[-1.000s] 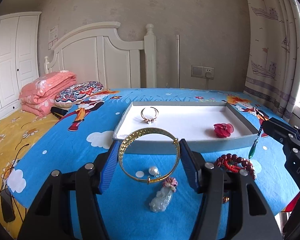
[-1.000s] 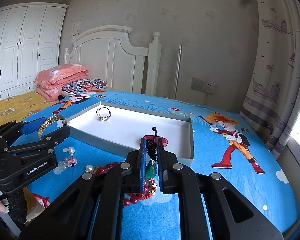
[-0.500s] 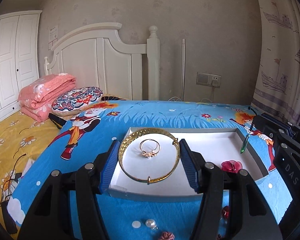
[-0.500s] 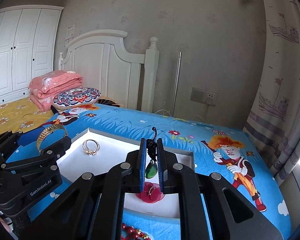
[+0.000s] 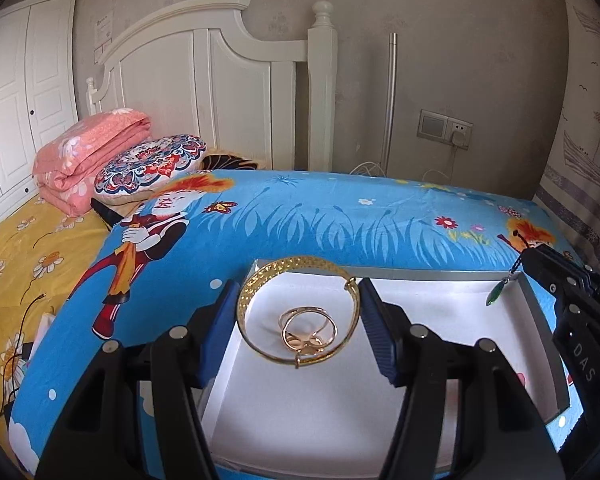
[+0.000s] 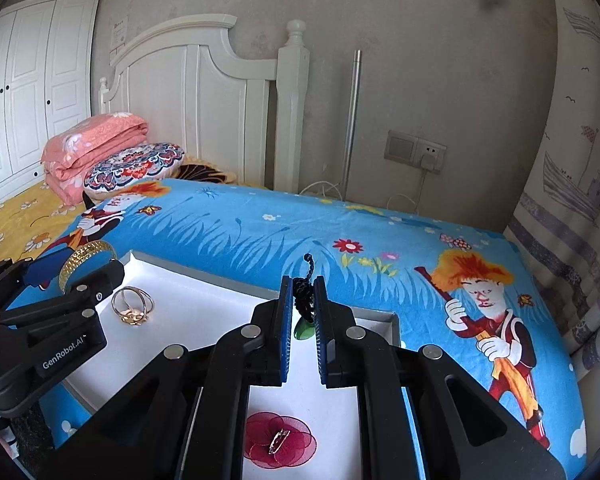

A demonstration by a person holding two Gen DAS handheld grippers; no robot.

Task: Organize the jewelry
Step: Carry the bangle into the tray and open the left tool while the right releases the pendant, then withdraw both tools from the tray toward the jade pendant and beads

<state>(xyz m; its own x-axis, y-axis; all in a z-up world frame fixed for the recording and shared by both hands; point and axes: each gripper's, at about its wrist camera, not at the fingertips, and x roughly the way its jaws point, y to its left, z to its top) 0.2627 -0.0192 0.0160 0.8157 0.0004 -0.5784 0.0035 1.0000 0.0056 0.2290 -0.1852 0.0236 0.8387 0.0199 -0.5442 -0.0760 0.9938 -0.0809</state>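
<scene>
My left gripper (image 5: 298, 316) is shut on a gold bangle (image 5: 256, 284) and holds it above the left part of the white tray (image 5: 420, 300). A rose-gold ring (image 5: 308, 330) lies in the tray just under the bangle. My right gripper (image 6: 302, 312) is shut on the black cord of a green pendant (image 6: 303, 332), which hangs over the tray (image 6: 204, 320). The pendant also shows in the left wrist view (image 5: 494, 296). A red flower brooch (image 6: 278, 444) lies in the tray near me. The bangle (image 6: 84, 256) and ring (image 6: 132, 308) show at left in the right wrist view.
The tray rests on a bed with a blue cartoon sheet (image 5: 320, 216). A folded pink quilt (image 5: 88, 160) and patterned pillow (image 5: 148, 164) lie by the white headboard (image 5: 204, 80). A curtain (image 6: 572, 160) hangs at right.
Both grippers moved forward and down over the tray with their jewelry. The loose beads and pearls on the sheet have dropped out of view.
</scene>
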